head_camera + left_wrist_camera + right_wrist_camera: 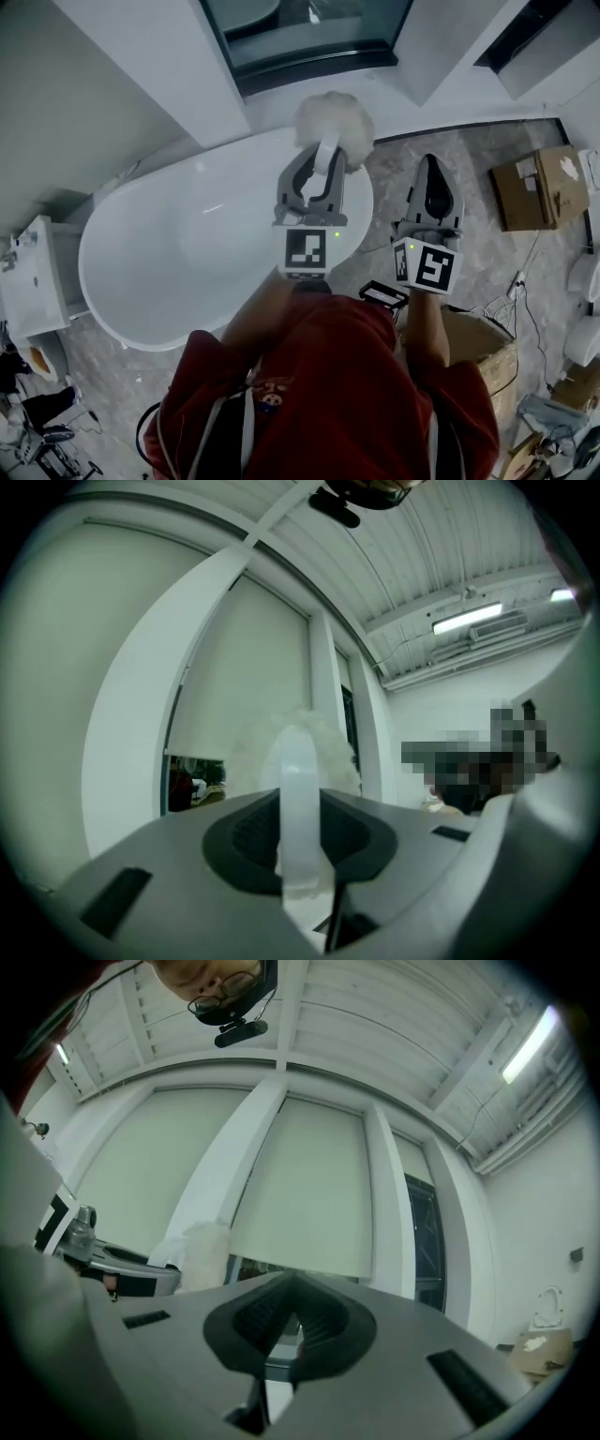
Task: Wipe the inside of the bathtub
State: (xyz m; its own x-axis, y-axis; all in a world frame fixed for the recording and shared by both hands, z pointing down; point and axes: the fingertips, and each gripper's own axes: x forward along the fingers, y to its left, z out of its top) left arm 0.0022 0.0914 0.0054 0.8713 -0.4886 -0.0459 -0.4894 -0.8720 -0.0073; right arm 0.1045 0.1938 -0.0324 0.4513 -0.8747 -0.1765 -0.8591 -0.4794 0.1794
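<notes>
The white oval bathtub (141,281) lies left of centre in the head view. My left gripper (323,167) is raised over the tub's right end, shut on the white handle (327,150) of a fluffy white brush (336,118). The brush head points up and away from me, above the tub's far rim. In the left gripper view the handle (300,789) stands upright between the jaws of the left gripper (300,847), with the fluffy brush head (323,747) behind it. My right gripper (432,169) hovers over the floor to the right of the tub, shut and empty; its pads meet in the right gripper view (292,1321).
Cardboard boxes stand on the stone floor at the right (539,187) and beside my right arm (483,352). Cables (525,309) trail across the floor. A white cabinet (33,272) stands left of the tub, and a dark window (300,33) lies beyond it.
</notes>
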